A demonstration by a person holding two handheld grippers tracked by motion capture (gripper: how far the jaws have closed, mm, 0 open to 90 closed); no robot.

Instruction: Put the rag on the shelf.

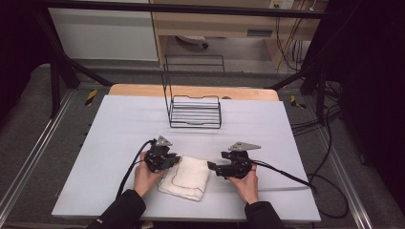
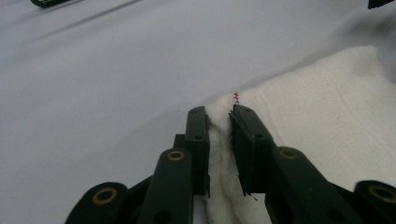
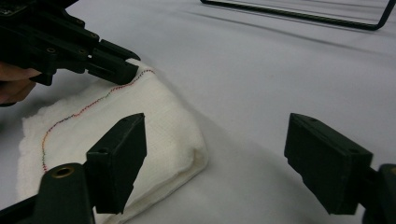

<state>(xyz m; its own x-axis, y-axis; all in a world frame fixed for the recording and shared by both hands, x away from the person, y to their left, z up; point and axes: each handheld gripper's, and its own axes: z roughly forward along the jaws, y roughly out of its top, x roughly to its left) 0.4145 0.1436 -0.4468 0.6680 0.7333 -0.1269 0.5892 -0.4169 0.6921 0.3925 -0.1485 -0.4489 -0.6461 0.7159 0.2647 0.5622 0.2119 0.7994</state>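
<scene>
Two grippers work one folded towel (image 1: pixel 185 177): soft, light, limp. I pinch its corner in the left gripper (image 2: pixel 219 140) jaws; right gripper (image 3: pixel 243 163) jaws stand spread beside its fold.

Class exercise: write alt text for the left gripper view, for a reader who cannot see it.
Two black jaws of the left gripper pinch a raised fold at the edge of a folded white towel, near a few red stitches. The towel lies on a pale grey table cover.
</scene>
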